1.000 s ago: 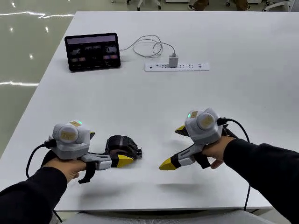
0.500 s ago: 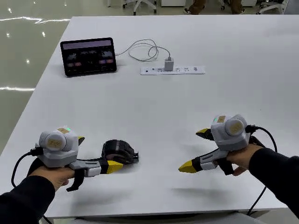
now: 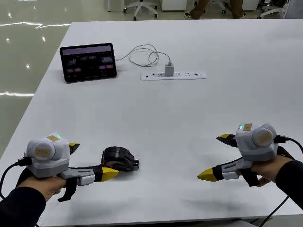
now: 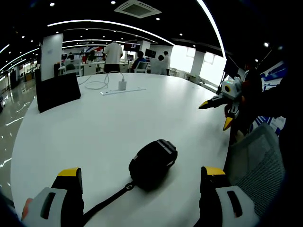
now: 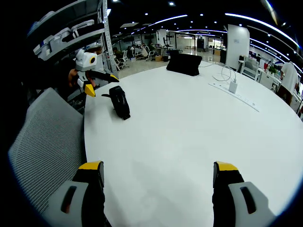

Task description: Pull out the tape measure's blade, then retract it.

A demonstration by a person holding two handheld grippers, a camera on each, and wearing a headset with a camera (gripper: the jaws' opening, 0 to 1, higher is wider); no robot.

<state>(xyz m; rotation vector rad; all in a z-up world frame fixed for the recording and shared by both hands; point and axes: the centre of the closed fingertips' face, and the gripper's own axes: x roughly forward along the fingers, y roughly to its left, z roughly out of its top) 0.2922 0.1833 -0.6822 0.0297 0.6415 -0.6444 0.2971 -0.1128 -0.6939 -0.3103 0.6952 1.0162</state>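
A black tape measure (image 3: 118, 158) lies on the white table (image 3: 156, 123) near its front left, with a thin black strap (image 4: 108, 201) trailing toward me. My left gripper (image 3: 92, 160) stands open just behind it, and the case (image 4: 154, 162) sits ahead between its yellow-tipped jaws without touching them. Far to the right, my right gripper (image 3: 215, 156) is also open and holds nothing. Its own view shows the right gripper (image 5: 158, 166) over bare table, with the tape measure (image 5: 119, 101) and the left gripper (image 5: 102, 85) well off at upper left. The right gripper (image 4: 214, 116) appears in the left gripper view too.
A dark tablet (image 3: 88, 62) stands at the back left. A white power strip (image 3: 173, 75) with a charger and looped cable (image 3: 142, 54) lies beside it. The table's front edge runs close under both grippers. A grey mesh chair back (image 5: 47, 137) is near that edge.
My right gripper has swung away to the right, widening the gap to the tape measure. The left gripper has drawn back slightly from the case. The tape measure has stayed put.
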